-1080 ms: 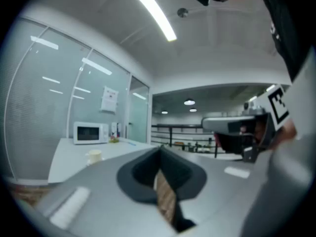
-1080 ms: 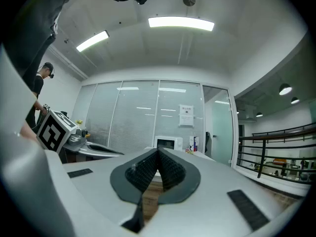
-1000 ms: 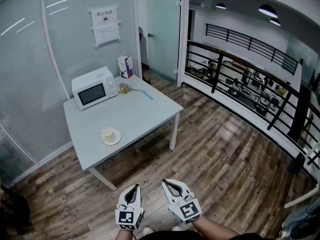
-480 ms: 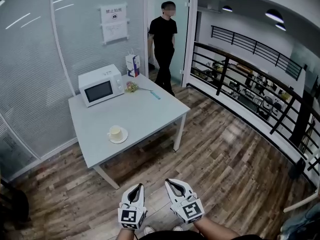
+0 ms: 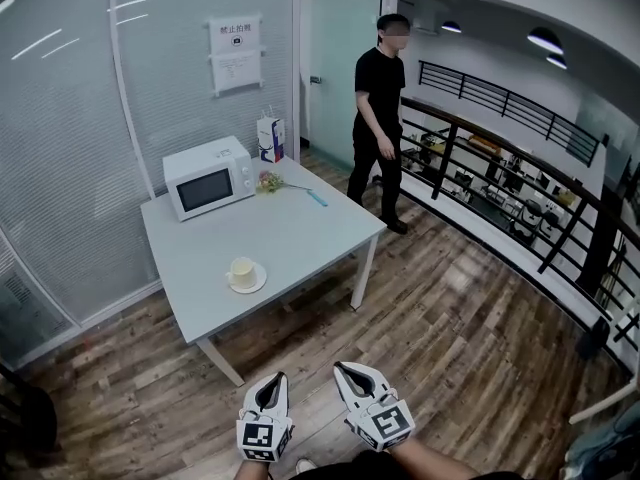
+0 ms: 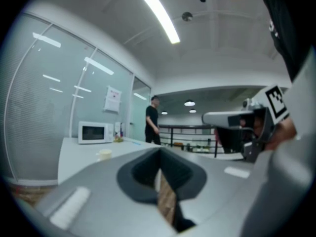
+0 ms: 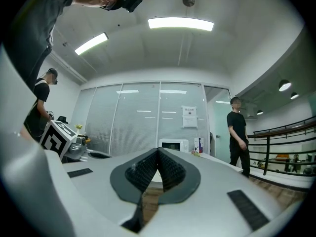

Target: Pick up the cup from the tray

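Note:
A cream cup [image 5: 241,270] stands on a white saucer [image 5: 252,283] near the front edge of the grey table [image 5: 300,230]. It shows small in the left gripper view as the cup [image 6: 104,154]. My left gripper [image 5: 272,380] and right gripper [image 5: 346,370] hang low over the wooden floor, well short of the table. Both are shut with nothing between their jaws. In the left gripper view my left gripper [image 6: 160,152] has its tips together. In the right gripper view my right gripper [image 7: 158,151] also has its tips touching.
A white microwave [image 5: 208,177], a milk carton [image 5: 269,138], a small bunch of flowers [image 5: 269,180] and a blue pen [image 5: 317,198] lie at the table's far side. A person in black [image 5: 380,118] walks by the table's right corner. A black railing [image 5: 500,183] runs along the right.
The person in black has come through the doorway and walked right, past the table's far corner. My view has drifted slightly; both grippers stay shut and low.

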`<state>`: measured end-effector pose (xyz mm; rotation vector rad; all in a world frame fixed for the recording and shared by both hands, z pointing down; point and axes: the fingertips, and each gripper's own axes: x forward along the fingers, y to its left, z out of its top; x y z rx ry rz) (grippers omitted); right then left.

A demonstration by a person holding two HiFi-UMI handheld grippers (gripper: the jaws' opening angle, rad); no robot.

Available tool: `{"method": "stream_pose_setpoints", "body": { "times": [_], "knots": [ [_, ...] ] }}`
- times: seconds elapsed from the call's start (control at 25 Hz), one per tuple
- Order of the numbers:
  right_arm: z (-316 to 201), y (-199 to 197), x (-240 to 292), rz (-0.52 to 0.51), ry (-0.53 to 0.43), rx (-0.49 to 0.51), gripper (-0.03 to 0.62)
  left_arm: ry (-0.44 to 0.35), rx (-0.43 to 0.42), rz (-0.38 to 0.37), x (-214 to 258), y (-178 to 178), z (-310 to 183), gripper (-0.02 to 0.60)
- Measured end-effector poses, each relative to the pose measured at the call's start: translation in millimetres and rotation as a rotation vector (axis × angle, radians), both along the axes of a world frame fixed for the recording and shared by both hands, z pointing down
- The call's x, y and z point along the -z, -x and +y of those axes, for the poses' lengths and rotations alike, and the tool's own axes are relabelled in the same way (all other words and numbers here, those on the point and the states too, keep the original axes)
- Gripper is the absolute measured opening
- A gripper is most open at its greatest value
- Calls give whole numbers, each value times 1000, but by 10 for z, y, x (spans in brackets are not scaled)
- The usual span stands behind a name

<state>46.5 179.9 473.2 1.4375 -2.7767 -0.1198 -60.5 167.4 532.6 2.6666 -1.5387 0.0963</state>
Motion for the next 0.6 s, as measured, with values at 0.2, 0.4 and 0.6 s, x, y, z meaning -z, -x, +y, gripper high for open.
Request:
{"method": "stream_pose_setpoints", "body": {
  "times": [0.2, 0.4, 0.6],
  "knots": [
    [-5, 29, -65, 6, 9, -11, 5, 0, 4, 1, 1, 84, -56, 5],
    [-269, -44, -69, -11, 14, -1, 5, 5, 5, -11, 15, 21, -268, 5],
    [-717, -110, -83, -30, 10, 50, 5, 7, 48, -43, 14, -47, -634, 5]
  ]
}}
